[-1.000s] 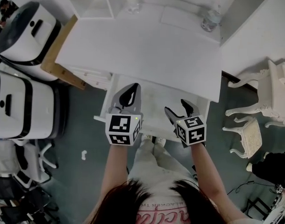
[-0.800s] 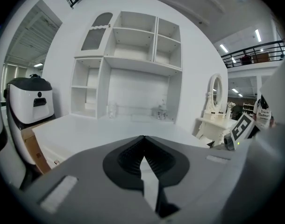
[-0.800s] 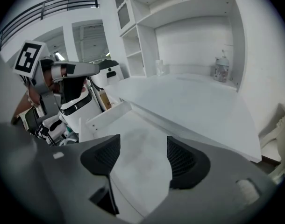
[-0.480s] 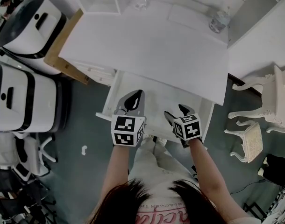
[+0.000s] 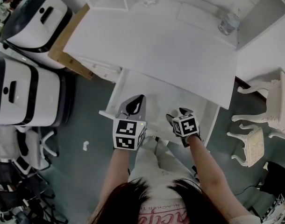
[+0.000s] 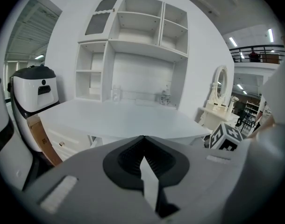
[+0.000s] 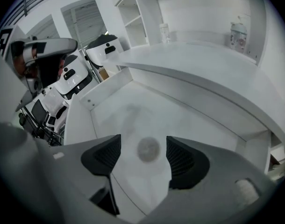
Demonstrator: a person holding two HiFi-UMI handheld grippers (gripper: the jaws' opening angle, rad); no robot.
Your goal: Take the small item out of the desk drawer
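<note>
Right gripper [image 7: 143, 143] hangs over the open desk drawer [image 7: 194, 127], jaws spread wide, and the small round grey item [image 7: 148, 149] lies on the drawer floor right between them, untouched. Left gripper [image 6: 143, 141] has its jaws pressed together on nothing. A bottle [image 5: 228, 23] stands on the desk [image 5: 156, 45]; its label is unreadable.

head view: high above, steeply down on desk [image 5: 152, 41] and open drawer [image 5: 156, 99] | left gripper view: low at near side, facing far shelves [image 6: 133, 45] | right gripper view: close over drawer | shared: desk top
</note>
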